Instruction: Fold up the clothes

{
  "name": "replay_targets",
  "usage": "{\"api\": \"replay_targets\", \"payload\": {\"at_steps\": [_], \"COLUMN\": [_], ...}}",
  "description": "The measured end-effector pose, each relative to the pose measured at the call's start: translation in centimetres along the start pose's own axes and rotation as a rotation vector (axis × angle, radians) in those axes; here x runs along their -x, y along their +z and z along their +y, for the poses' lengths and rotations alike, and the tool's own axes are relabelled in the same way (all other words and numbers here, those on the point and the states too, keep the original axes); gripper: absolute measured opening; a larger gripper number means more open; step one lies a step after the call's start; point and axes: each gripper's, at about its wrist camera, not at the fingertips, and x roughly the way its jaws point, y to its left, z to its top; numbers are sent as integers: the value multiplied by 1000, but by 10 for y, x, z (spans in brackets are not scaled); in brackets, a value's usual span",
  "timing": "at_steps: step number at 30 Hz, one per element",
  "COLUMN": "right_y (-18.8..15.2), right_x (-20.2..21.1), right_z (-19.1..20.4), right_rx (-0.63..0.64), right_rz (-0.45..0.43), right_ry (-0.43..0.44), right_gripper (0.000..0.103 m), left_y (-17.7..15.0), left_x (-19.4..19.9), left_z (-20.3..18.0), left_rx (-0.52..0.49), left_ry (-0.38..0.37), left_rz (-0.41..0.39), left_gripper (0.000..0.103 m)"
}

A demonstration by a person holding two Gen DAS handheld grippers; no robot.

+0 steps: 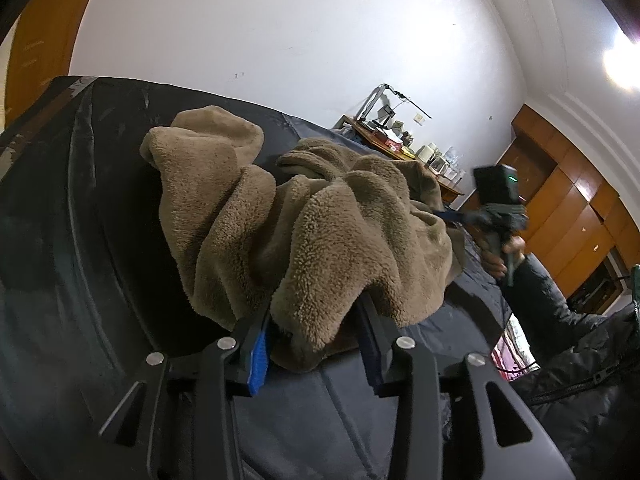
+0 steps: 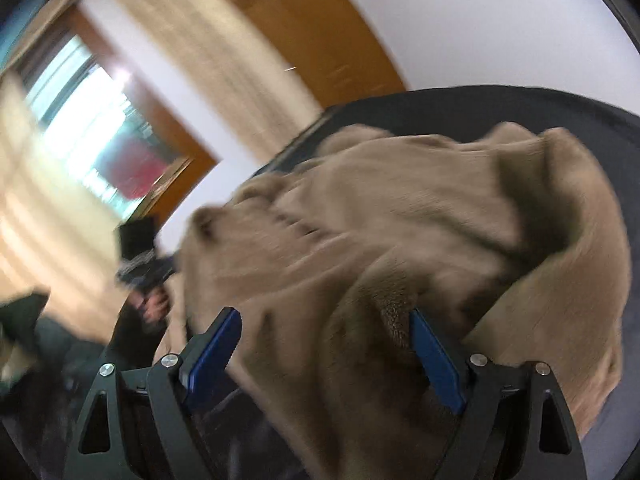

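A crumpled brown fleece garment point(image 1: 288, 216) lies heaped on the dark bedcover point(image 1: 100, 240), bare cover showing at 9 o'clock. The left gripper point(image 1: 316, 320) pinches its near hem. The right gripper point(image 2: 324, 344) holds spread fingers around a fold, at 3 o'clock.

Left claw point(image 1: 316, 320): two black fingers point(image 1: 376, 332) lined with blue pads point(image 1: 258, 360), carried on black linkage arms with triangular cut-outs and round silver screws point(image 1: 226, 343). Right claw point(image 2: 324, 344): identical black frame, blue pads point(image 2: 436, 364), silver screws point(image 2: 478, 359). Its body, in the left wrist view, is a black box with a green indicator light point(image 1: 512, 178). The holding hand point(image 1: 508, 256) shows bare skin and a dark padded sleeve point(image 1: 560, 300).
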Motion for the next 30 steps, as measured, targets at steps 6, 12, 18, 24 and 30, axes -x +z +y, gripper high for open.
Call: {"api": "replay_targets", "payload": {"at_steps": [6, 12, 18, 24, 30], "right_y": [-24, 11, 40, 28, 19], "right_x": [8, 8, -32, -68, -46], "right_z": [39, 21, -35, -32, -8], "right_rx": [93, 70, -78, -12, -14], "right_rz": [36, -28, 79, 175, 66], "right_ry": [-80, -275, -461, -452, -530], "right_gripper": [87, 87, 74, 56, 26], "left_y": [4, 5, 3, 7, 11], "left_x": [4, 5, 11, 5, 1], "left_z": [1, -4, -11, -13, -17], "left_rx": [-3, -13, -16, -24, -39], "left_ry": [24, 39, 43, 47, 35], "left_rz": [-10, -23, -43, -25, -24], "left_gripper": [43, 43, 44, 45, 45]}}
